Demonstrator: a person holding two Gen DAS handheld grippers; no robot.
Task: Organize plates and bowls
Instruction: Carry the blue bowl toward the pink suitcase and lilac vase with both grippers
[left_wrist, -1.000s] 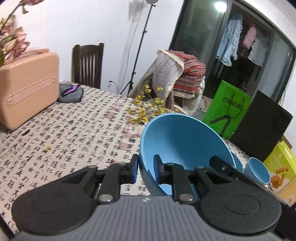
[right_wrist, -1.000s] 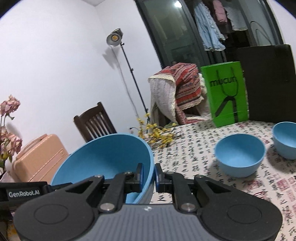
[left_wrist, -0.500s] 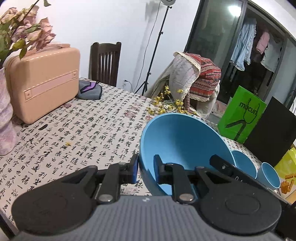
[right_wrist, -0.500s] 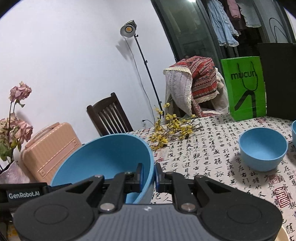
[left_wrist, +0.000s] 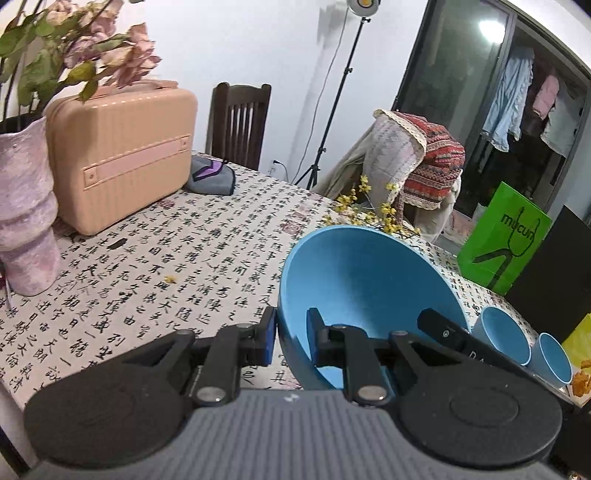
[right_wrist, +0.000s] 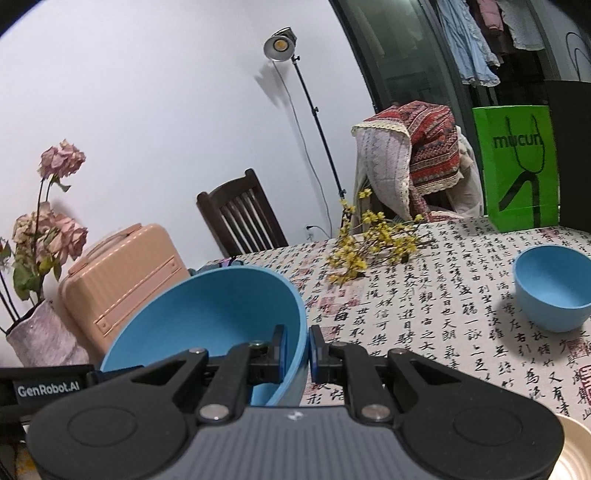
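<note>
I am holding a big blue bowl (left_wrist: 362, 288) above the table (left_wrist: 192, 236), my left claw (left_wrist: 290, 341) and right claw (right_wrist: 295, 349) each pinching opposite rims. It seems light, stiff, smooth and likely slippery; rims suit gripping. Smaller blue bowls (right_wrist: 552, 286) are sitting toward the table's far edge.

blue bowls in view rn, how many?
3. The big blue bowl is gripped at opposite rims by the left tool and right tool. Two small blue bowls sit on the tablecloth beyond it. More may be out of frame.
</note>
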